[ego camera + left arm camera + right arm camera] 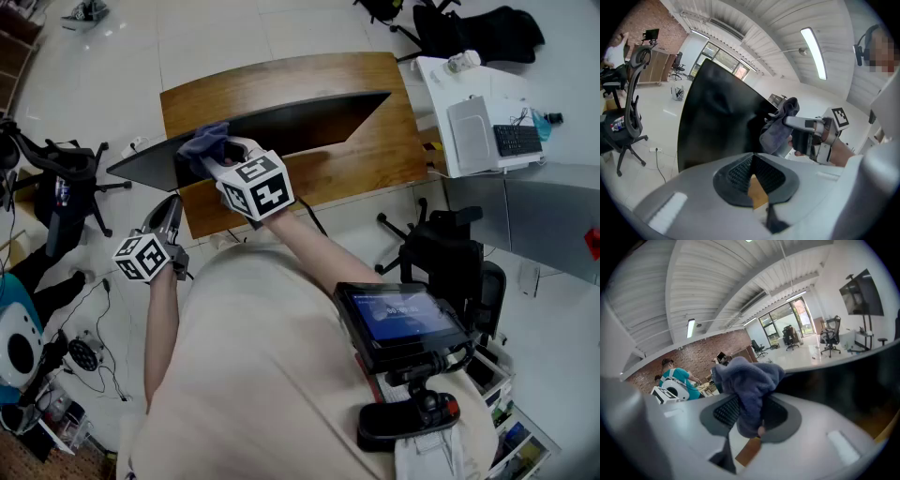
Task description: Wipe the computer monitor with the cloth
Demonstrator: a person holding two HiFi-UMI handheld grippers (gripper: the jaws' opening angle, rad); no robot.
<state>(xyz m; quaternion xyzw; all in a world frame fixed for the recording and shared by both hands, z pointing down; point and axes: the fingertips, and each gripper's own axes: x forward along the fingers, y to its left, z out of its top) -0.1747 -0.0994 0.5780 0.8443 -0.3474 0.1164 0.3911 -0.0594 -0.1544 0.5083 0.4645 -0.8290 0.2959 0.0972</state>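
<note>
Right gripper is reaching forward on an extended arm, jaws clamping the cloth. Left gripper is hanging lower, jaws pressing together, empty.

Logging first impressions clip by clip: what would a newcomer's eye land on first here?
The wide dark monitor stretched across the wooden desk stands out first, seen from above. Near its left end, the right claw is shut on a bunched blue-grey cloth held at the monitor. The left claw is shut and empty, by the desk's near left corner.
</note>
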